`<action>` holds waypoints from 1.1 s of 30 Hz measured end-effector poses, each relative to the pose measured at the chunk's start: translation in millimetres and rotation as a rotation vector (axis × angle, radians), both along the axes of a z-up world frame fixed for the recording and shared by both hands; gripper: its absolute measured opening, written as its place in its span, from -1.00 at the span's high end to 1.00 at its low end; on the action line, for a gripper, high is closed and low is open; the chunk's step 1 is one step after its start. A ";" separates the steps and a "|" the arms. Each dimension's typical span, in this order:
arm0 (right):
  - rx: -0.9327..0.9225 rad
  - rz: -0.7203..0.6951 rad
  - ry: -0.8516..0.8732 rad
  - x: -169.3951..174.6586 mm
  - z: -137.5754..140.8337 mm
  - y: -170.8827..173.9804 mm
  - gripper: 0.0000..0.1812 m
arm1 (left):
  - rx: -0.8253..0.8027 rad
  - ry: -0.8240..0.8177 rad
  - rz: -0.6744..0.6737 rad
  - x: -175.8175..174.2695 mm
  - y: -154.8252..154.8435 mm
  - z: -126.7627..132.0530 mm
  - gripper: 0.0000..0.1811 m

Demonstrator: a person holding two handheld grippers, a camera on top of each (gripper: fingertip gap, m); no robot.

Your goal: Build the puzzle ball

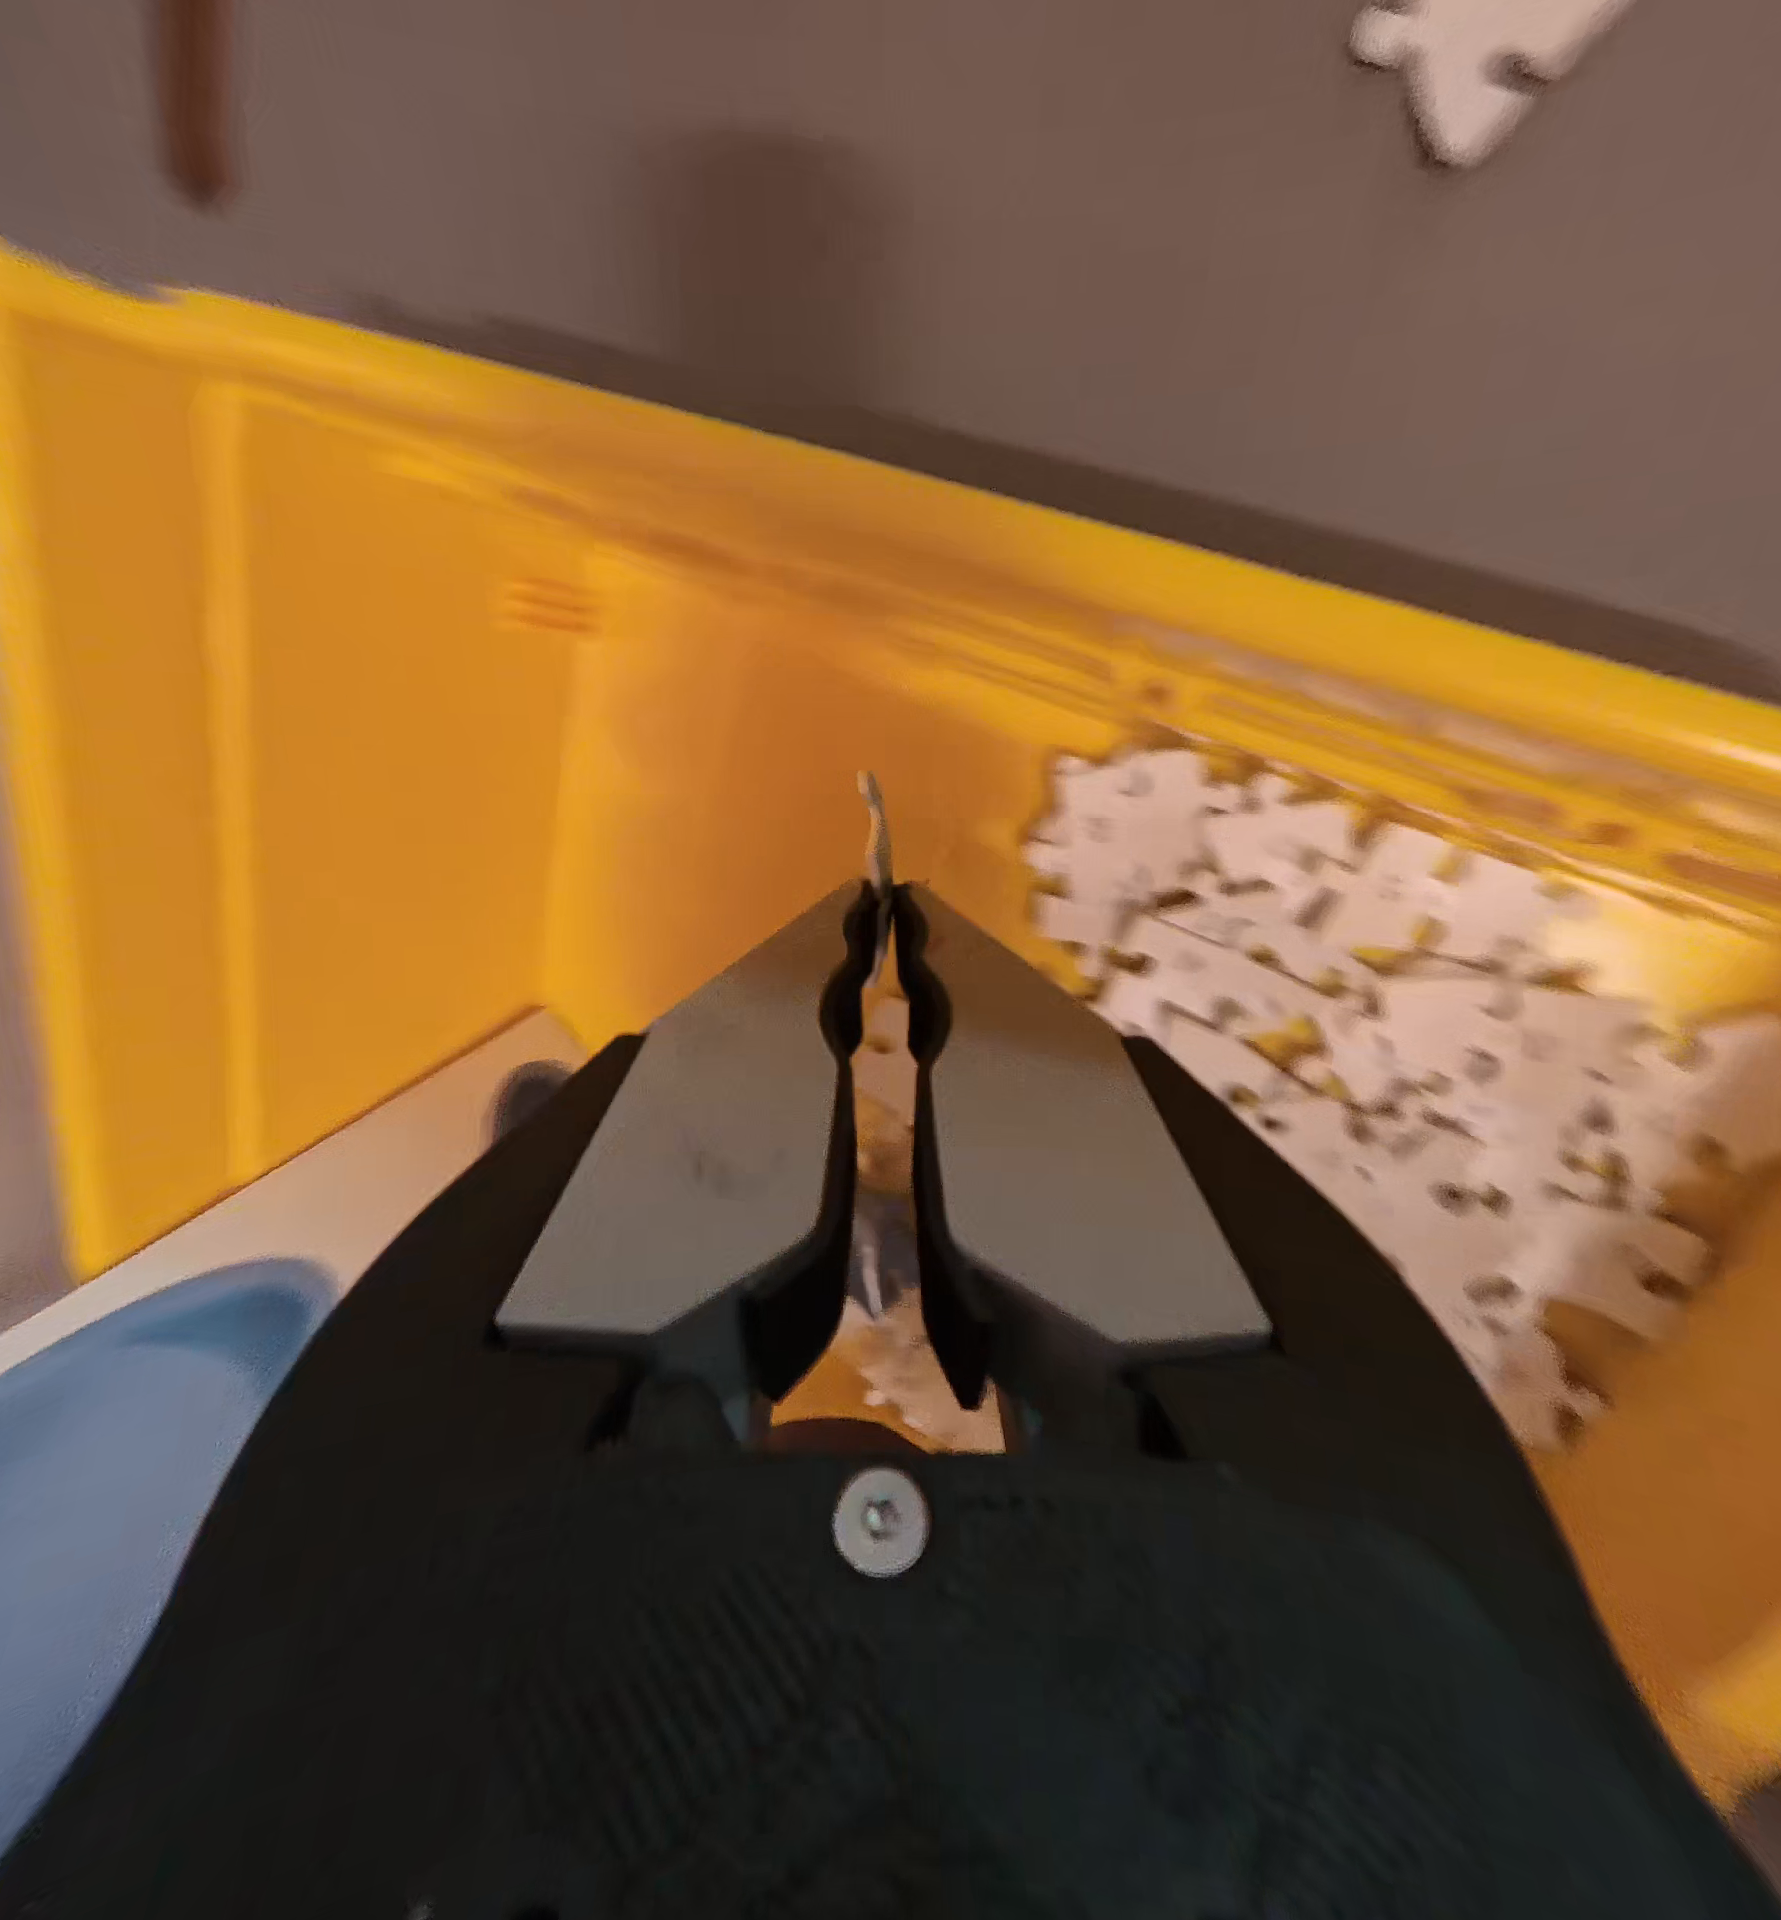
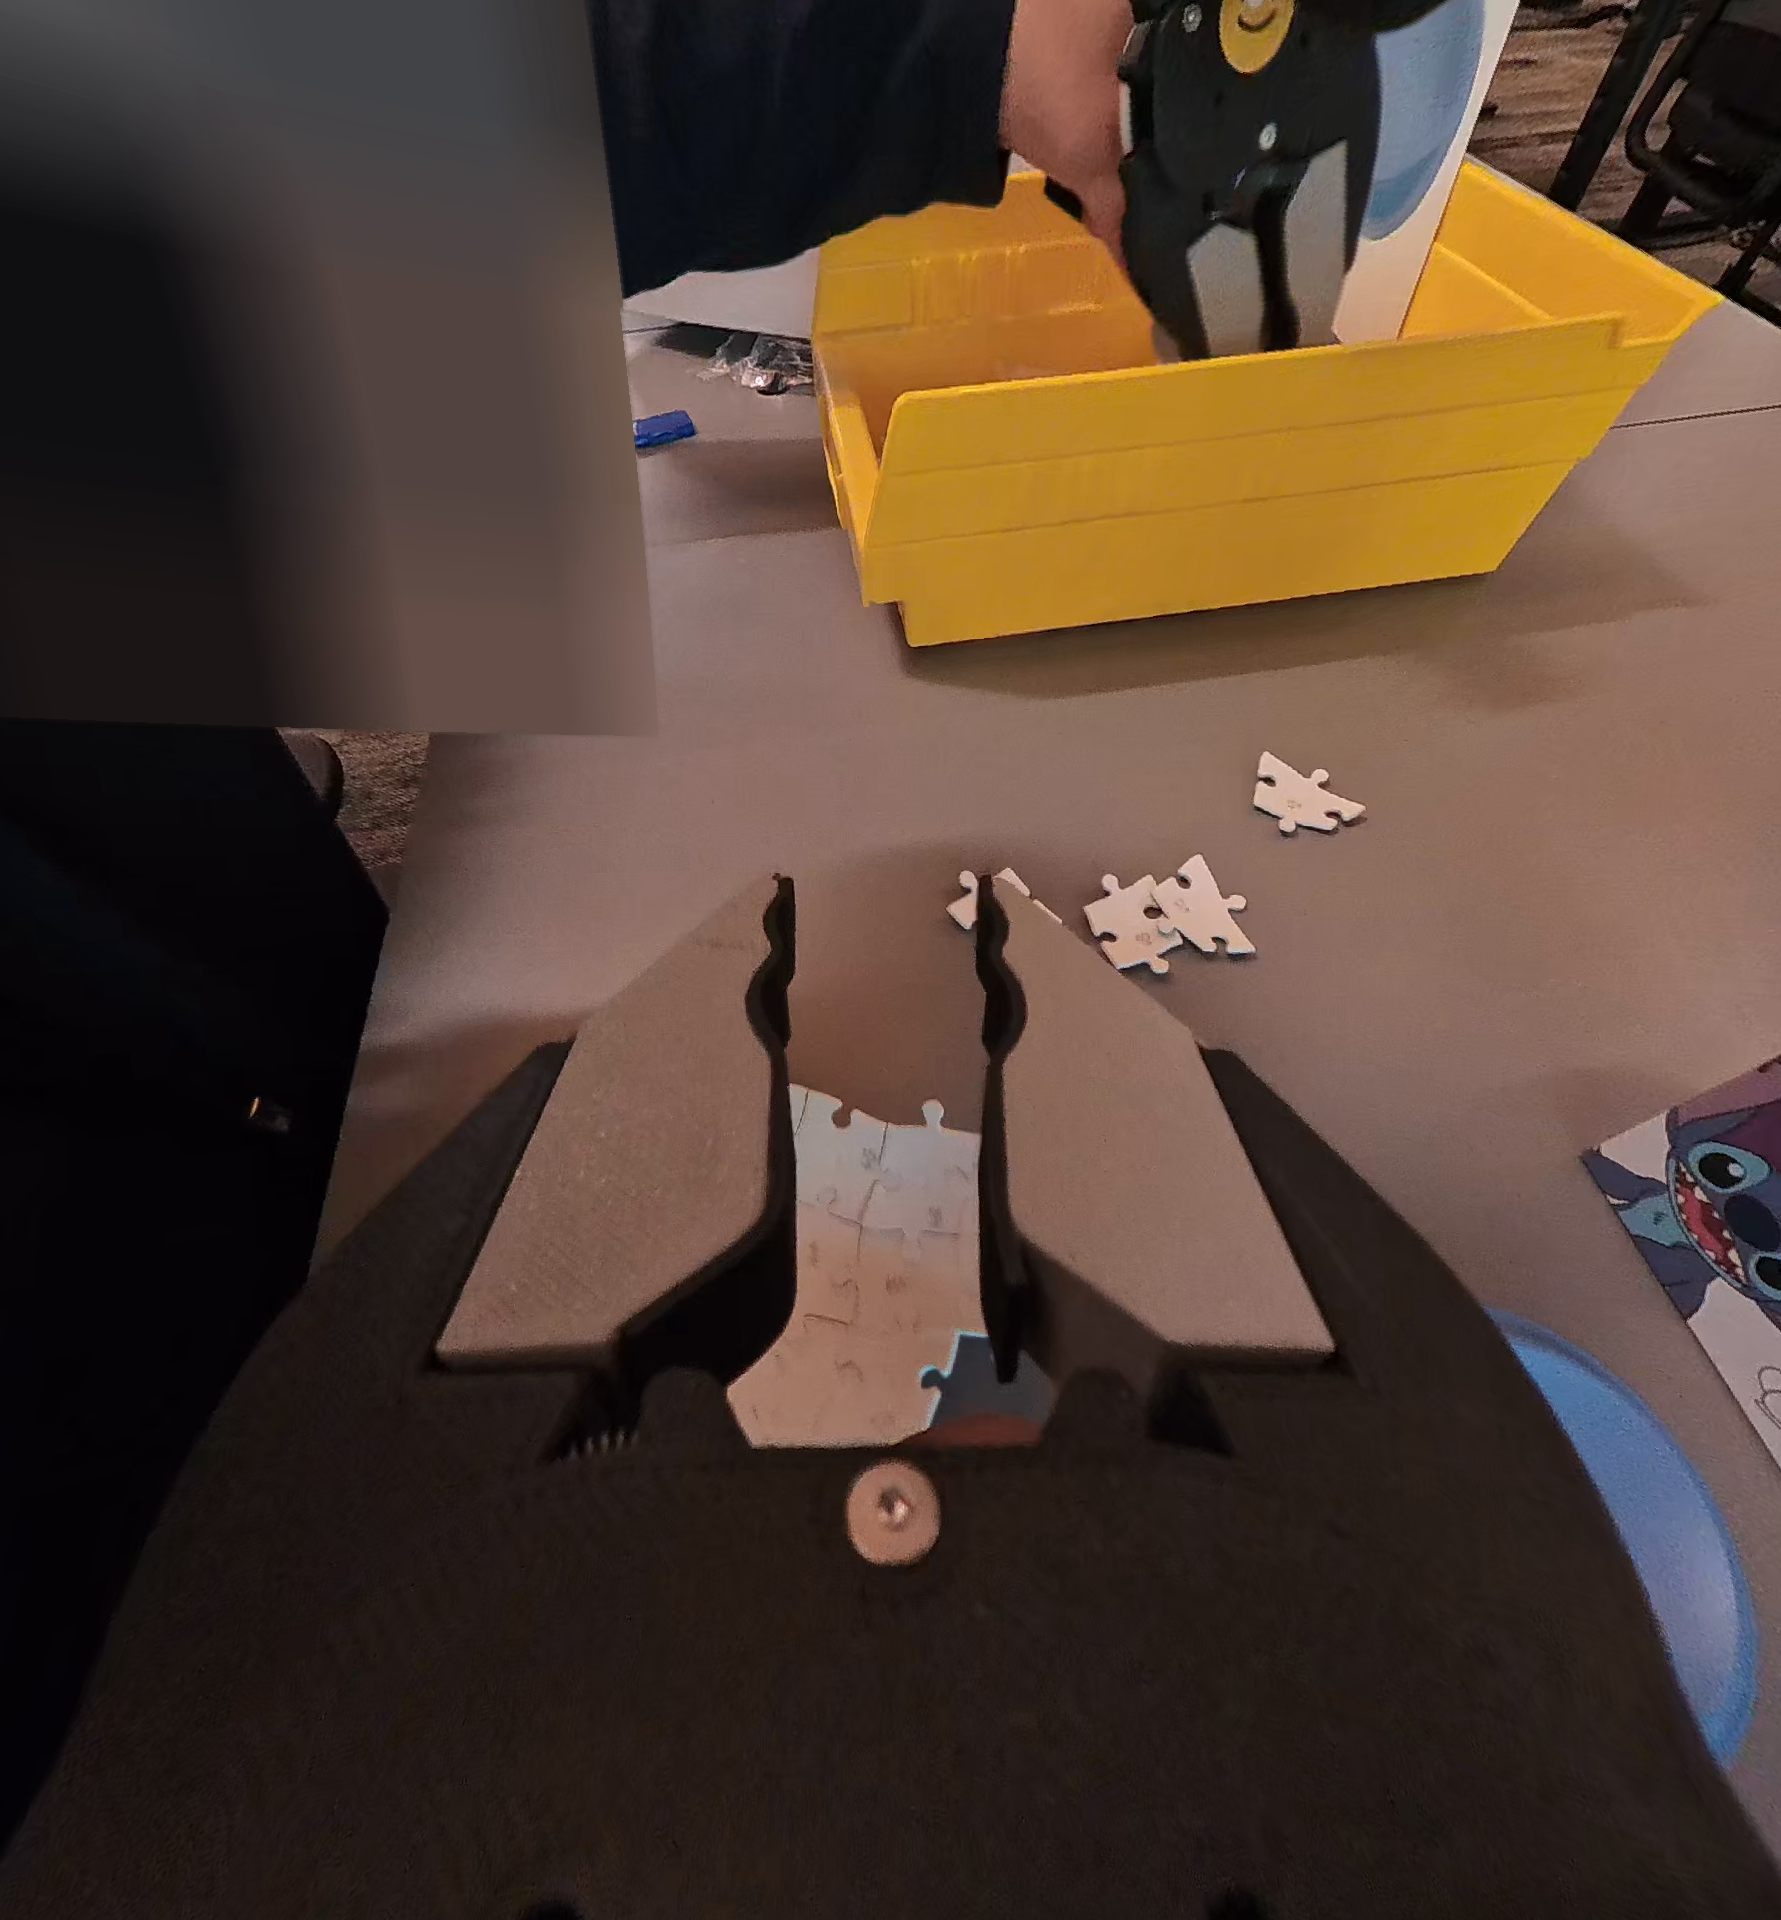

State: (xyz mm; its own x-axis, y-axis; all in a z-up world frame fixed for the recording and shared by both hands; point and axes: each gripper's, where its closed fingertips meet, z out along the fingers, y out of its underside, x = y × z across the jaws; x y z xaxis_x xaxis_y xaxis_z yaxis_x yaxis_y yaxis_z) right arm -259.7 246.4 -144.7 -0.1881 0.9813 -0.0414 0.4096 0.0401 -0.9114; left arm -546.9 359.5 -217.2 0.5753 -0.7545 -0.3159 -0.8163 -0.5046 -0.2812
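A thin puzzle piece (image 1: 873, 847) is pinched edge-on at the left gripper (image 1: 881, 896) tips inside the yellow bin (image 1: 398, 644); the right gripper (image 2: 884, 894) is held spread, empty, assembled section (image 2: 881, 1236) right below it

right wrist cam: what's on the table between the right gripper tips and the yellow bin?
Right wrist view: loose white puzzle pieces beyond the right gripper, then bare grey table up to the yellow bin.

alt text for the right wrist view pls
The open right claw hovers over a grey table, above joined white puzzle pieces. Loose pieces lie ahead; farther off, the left claw reaches into a yellow bin.
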 end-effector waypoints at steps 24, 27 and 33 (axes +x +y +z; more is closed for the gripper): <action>-0.001 -0.003 0.043 9.9 7.4 1.5 0.66 | -0.071 0.074 0.518 -74.1 -94.1 28.7 0.23; 0.008 0.003 0.037 10.6 6.4 0.0 0.66 | -0.097 0.037 0.515 -69.7 -114.2 24.4 0.19; 0.011 0.015 0.047 11.8 9.2 -4.0 0.66 | -0.074 0.185 0.424 -78.0 -101.0 4.7 0.48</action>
State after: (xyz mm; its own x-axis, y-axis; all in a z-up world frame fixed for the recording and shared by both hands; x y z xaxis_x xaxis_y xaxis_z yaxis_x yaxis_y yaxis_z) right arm -247.9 242.4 -135.5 -0.2042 0.9787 -0.0215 0.3651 0.0558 -0.9293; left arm -624.9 258.4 -212.6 0.7765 -0.4894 -0.3968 -0.5669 -0.8176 -0.1009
